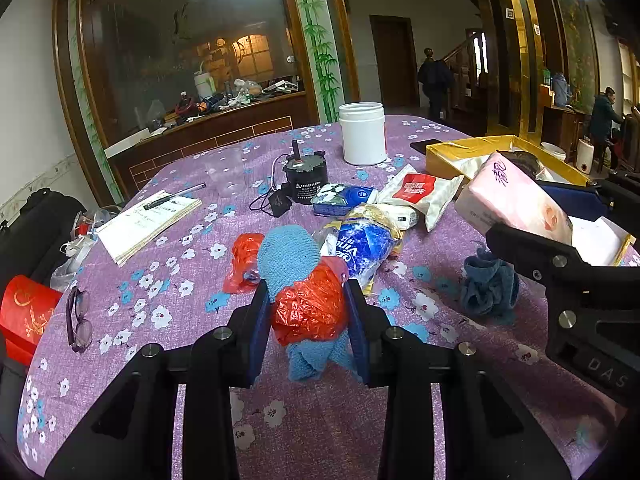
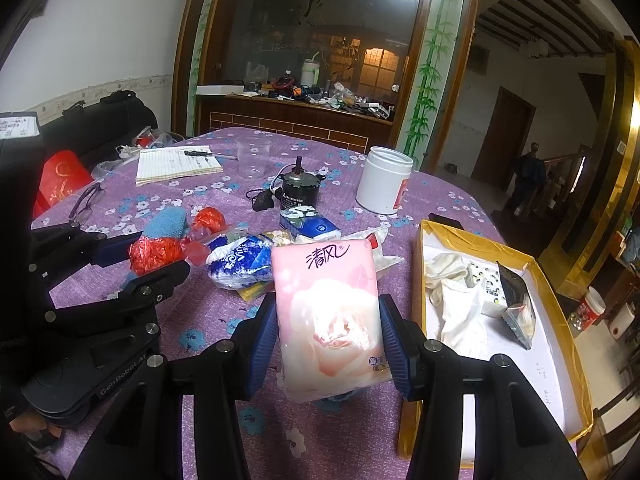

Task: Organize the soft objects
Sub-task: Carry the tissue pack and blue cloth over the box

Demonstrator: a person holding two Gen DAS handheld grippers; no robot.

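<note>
1. My left gripper (image 1: 308, 312) is clamped on a crumpled red plastic bag (image 1: 310, 308) bunched up with a blue knitted cloth (image 1: 286, 256); the bundle sits between the blue pads, low over the purple flowered tablecloth (image 1: 320, 420).
2. My right gripper (image 2: 328, 340) grips a pink tissue pack (image 2: 330, 308) by its long sides, held above the cloth just beside the left wall of the gold-edged box (image 2: 418, 280).
3. The box lies at the right edge of the table, and it already holds white cloth (image 2: 456, 300) and a dark foil pouch (image 2: 514, 300) (what else is under them I cannot tell).
4. Toward the middle of the table lie a blue-and-white tissue packet (image 2: 240, 262), a small flowered packet (image 2: 308, 222) and a white packet with a red label (image 1: 420, 192).
5. A dark blue rag (image 1: 488, 284) lies crumpled near the right edge, below my right gripper.
6. Near the far edge stand a white jar (image 1: 362, 134) and a small black motor (image 1: 306, 178).
</note>
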